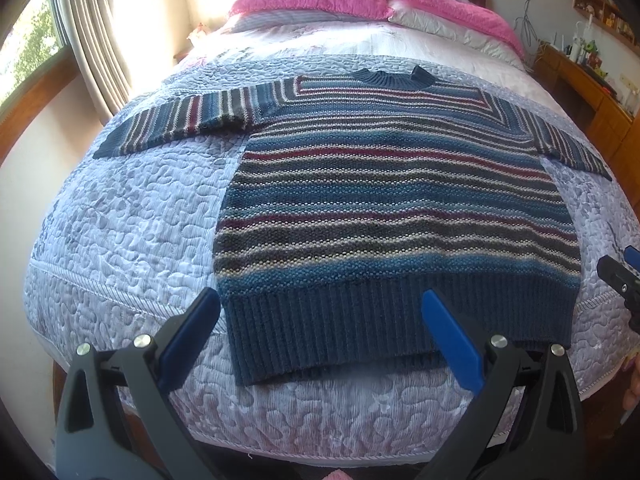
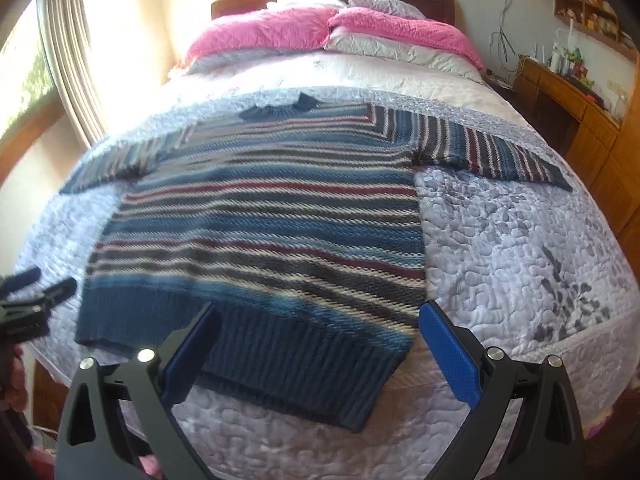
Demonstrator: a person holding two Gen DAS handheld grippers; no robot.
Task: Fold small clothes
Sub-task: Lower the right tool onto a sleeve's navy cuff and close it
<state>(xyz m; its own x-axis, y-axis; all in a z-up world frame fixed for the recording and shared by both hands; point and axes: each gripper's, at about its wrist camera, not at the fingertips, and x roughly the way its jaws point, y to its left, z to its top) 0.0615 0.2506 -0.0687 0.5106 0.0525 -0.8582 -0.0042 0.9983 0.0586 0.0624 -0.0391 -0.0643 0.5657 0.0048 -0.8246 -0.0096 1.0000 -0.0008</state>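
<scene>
Two claws hang spread wide, holding nothing: left claw (image 1: 320,304) over the ribbed hem's 7 o'clock corner, right claw (image 2: 320,316) over its 5 o'clock corner. Blue striped knitted sweater (image 1: 384,208) lies flat, sleeves outstretched, on the lavender quilted bed (image 1: 132,240).

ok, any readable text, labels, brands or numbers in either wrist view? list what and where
None readable.
Striped sweater: no tag or print showing.
Quilt: pattern only.
Left claw and right claw: no markings visible.
Items on the shelf and desk: too small and blurred to read.
</scene>
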